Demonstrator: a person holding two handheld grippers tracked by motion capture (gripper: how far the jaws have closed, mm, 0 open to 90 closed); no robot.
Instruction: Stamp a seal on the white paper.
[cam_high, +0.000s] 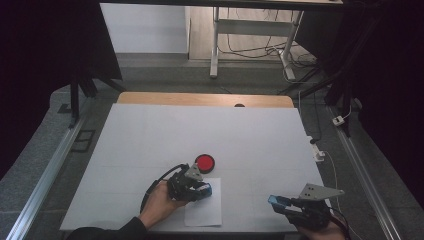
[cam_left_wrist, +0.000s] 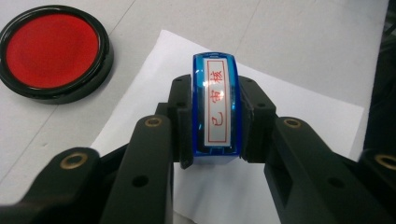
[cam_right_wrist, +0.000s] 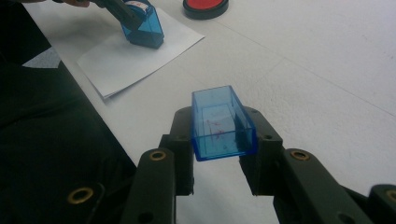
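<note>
My left gripper (cam_left_wrist: 215, 116) is shut on a blue stamp (cam_left_wrist: 215, 105) whose top label carries red characters. The stamp (cam_high: 204, 190) presses down on a white paper sheet (cam_high: 204, 210) near the table's front edge. From the right gripper view the same stamp (cam_right_wrist: 142, 28) stands tilted on the sheet (cam_right_wrist: 119, 58). A round red ink pad (cam_high: 205, 162) in a black case lies just beyond the paper, also seen as the ink pad (cam_left_wrist: 51, 49) at the left gripper's upper left. My right gripper (cam_right_wrist: 223, 133) is shut on the stamp's clear blue cap (cam_right_wrist: 222, 123), held above the table at the front right (cam_high: 277, 201).
A white cover lies over the table (cam_high: 210, 135), with a wooden edge at the back. Metal rails run along both sides of the floor. A desk frame and cables stand beyond the table. A white cable box (cam_high: 318, 152) sits at the right edge.
</note>
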